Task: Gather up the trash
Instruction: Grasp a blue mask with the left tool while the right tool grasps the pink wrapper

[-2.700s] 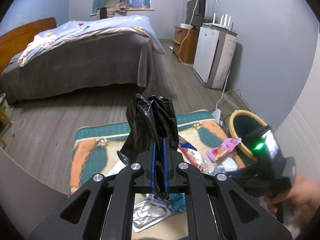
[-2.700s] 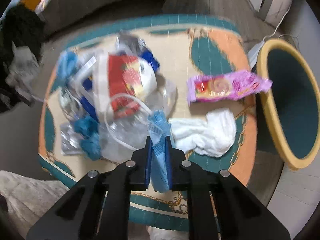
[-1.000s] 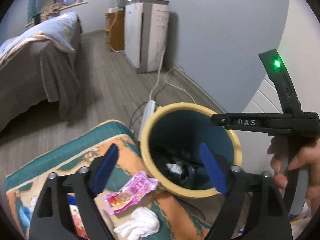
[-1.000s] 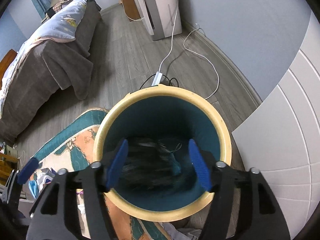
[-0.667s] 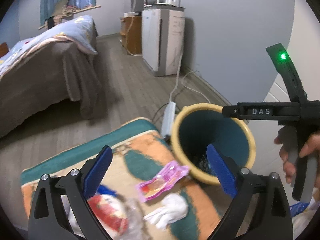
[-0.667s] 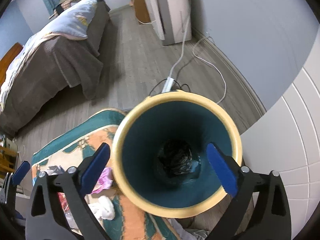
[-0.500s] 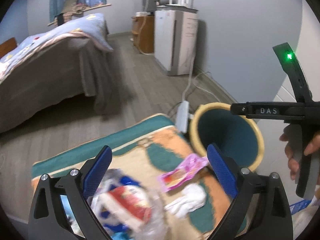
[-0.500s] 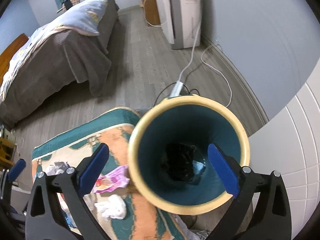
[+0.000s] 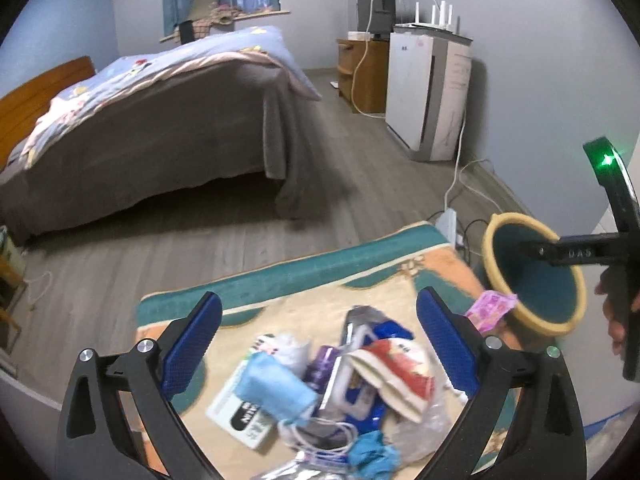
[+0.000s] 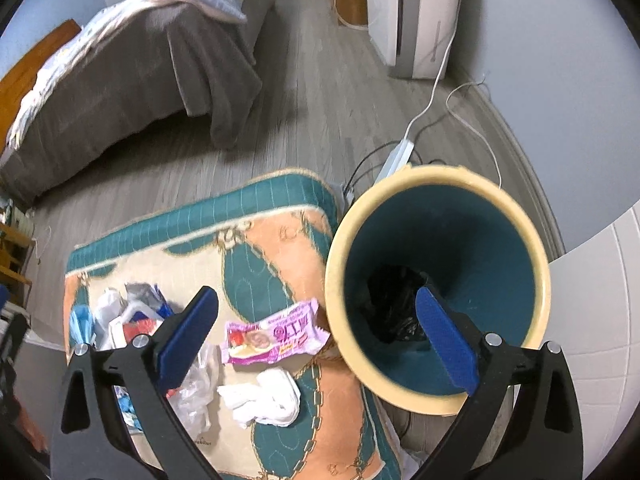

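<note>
A yellow-rimmed teal bin (image 10: 436, 292) stands at the right end of a patterned cushion (image 10: 264, 248); a black bag (image 10: 396, 304) lies in its bottom. A pink wrapper (image 10: 272, 336) and a white tissue (image 10: 264, 398) lie beside the bin. A trash pile with a red-and-white packet (image 9: 394, 372) and a blue mask (image 9: 272, 388) lies further left. My left gripper (image 9: 318, 344) is open and empty above the pile. My right gripper (image 10: 316, 340) is open and empty above the bin's left rim; the bin also shows in the left wrist view (image 9: 532, 276).
A bed (image 9: 152, 120) with a grey cover stands across the wood floor. A white appliance (image 9: 428, 92) and a wooden cabinet (image 9: 360, 76) stand by the right wall. A power strip (image 10: 396, 156) and cables lie on the floor behind the bin.
Both grippers let go of the black bag and the blue mask into the bin and opened. The left gripper has swung left over the trash pile; the right has drawn back from the bin.
</note>
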### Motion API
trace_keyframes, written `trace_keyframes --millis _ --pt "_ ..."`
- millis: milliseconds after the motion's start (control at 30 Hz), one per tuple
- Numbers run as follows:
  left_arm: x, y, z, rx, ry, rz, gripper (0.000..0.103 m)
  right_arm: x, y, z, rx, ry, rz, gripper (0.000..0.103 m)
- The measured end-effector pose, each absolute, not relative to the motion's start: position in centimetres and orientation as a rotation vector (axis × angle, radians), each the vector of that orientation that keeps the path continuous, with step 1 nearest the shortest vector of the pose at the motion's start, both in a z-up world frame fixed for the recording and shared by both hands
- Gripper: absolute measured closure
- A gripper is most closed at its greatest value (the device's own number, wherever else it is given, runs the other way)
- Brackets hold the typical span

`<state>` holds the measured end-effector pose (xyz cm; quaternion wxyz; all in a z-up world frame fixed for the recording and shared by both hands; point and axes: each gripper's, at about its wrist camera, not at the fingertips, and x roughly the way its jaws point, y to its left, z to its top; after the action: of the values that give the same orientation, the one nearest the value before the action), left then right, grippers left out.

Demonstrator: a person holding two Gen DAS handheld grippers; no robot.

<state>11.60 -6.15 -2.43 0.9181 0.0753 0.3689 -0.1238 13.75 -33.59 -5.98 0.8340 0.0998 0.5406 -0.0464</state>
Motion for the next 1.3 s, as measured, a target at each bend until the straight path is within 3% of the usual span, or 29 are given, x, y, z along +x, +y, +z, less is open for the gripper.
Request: trace_keyframes --millis 567,800,867,933,1100,1167,1200,1233,1300 --pt "13.3 -0.3 -5.1 0.077 0.864 -0.175 0.006 14.6 -32.5 -12.2 0.282 1.318 -0.116 0.007" --pt "14.1 0.3 -6.8 0.078 0.923 -0.157 0.006 14.9 -31.3 -13.3 0.228 1.366 -0.113 0.042" --pt "14.3 0.2 -7.6 0.069 0.95 -0.162 0.006 14.9 -30.8 -13.2 0.159 1.363 -0.115 0.06" --pt "14.4 0.0 -8.5 0.055 0.981 -0.171 0.006 14.9 -30.5 -13.6 0.161 1.394 -0.099 0.087" --pt "14.5 -1.3 -10.9 0.093 1.066 -0.185 0.006 15.0 -30.4 -12.6 0.168 1.35 -0.066 0.095" --pt "14.6 -1.6 -11.7 0.103 1.098 -0.186 0.01 15.0 -30.7 -11.7 0.209 1.315 -0.049 0.095" --pt "14.6 -1.7 -12.0 0.104 1.11 -0.189 0.017 15.1 -30.6 -11.4 0.21 1.305 -0.045 0.095" --pt "14.7 -1.7 -12.2 0.098 1.123 -0.197 0.036 15.1 -30.5 -11.0 0.203 1.291 -0.04 0.096" --pt "14.9 -1.5 -12.3 0.063 1.156 -0.223 0.053 15.1 -30.2 -10.3 0.194 1.267 -0.029 0.096"
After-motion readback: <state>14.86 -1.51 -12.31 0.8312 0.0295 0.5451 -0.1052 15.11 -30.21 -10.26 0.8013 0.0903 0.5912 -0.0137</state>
